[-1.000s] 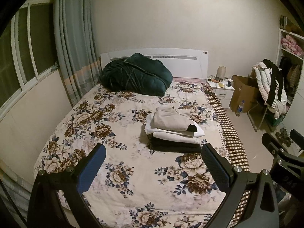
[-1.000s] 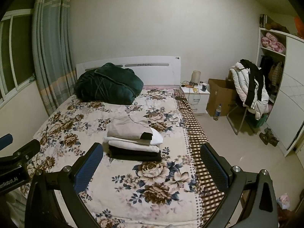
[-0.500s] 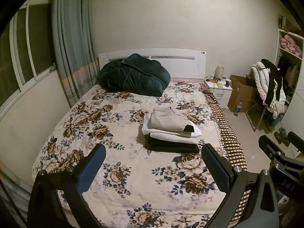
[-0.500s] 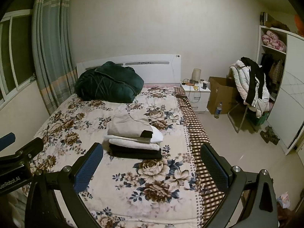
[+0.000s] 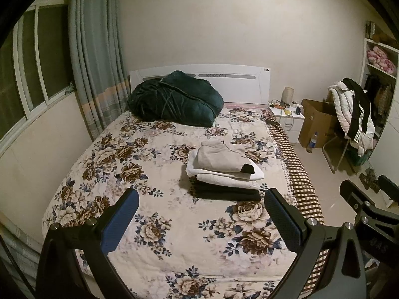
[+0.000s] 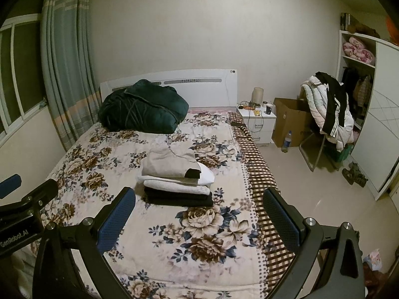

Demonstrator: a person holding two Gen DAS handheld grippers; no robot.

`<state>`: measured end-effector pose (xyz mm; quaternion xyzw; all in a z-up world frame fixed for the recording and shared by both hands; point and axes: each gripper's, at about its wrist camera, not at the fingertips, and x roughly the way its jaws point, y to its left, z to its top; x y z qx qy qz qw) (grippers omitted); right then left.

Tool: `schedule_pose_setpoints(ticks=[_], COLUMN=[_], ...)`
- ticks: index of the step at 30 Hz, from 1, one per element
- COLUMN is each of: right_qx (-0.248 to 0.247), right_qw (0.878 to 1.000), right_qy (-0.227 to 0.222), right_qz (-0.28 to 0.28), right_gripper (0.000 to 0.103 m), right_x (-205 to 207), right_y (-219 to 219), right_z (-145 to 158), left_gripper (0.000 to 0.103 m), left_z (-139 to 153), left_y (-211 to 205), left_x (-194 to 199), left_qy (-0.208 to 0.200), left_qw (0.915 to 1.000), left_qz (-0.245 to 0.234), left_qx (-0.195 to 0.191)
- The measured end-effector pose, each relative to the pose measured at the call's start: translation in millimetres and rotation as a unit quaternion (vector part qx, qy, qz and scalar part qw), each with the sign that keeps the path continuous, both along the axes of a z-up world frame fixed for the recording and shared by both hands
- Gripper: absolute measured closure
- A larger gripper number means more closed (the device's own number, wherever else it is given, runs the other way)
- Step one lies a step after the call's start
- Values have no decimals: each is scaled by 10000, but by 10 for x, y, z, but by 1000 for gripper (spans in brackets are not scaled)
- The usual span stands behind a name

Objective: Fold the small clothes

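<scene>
Floral bed point(image 5: 139, 164) holds a folded clothes stack point(image 5: 224, 172); left claw point(image 5: 200, 214) and right claw point(image 6: 199, 211) hover wide apart, empty.

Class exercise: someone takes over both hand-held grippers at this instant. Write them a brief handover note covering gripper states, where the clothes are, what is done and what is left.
Left hand-held gripper: open, empty, above the near end of the bed.
Right hand-held gripper: open, empty, beside it.
Clothes: one folded stack on the floral cover, beige piece on top, white ones below, dark at the bottom.
Done: the stack looks folded and squared.
Left: no loose small garment visible on the bed; probably nothing, but check out of view.
</scene>
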<state>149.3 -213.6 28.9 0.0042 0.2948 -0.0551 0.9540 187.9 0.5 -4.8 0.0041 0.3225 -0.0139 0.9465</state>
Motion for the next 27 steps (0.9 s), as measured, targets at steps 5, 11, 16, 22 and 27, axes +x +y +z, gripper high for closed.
schedule_pose_setpoints(ticks=[5,11,16,22,27], right_qx=[18,16,17,9,1], right_qw=[10000,10000,10000,10000,10000], right_qy=[11,15,13,12,13], right_qz=[-7,9,16,27,16], right_gripper=[0,0,0,0,0], right_x=[-49,-51,-58,-48,-53], right_y=[7,20,24,23,29], right_z=[-42,-44,-49,-46,-45], left_gripper=[0,0,0,0,0], left_z=[-2,-3,-8,-9,-18], left_y=[1,-3,15,32,49], left_x=[-1,-21,-40,-41,-39], left_qy=[0,-18,-39,-39,-18], left_qw=[10000,10000,10000,10000,10000], left_qz=[11,39,56,61,79], left_qx=[6,20,19,24,15])
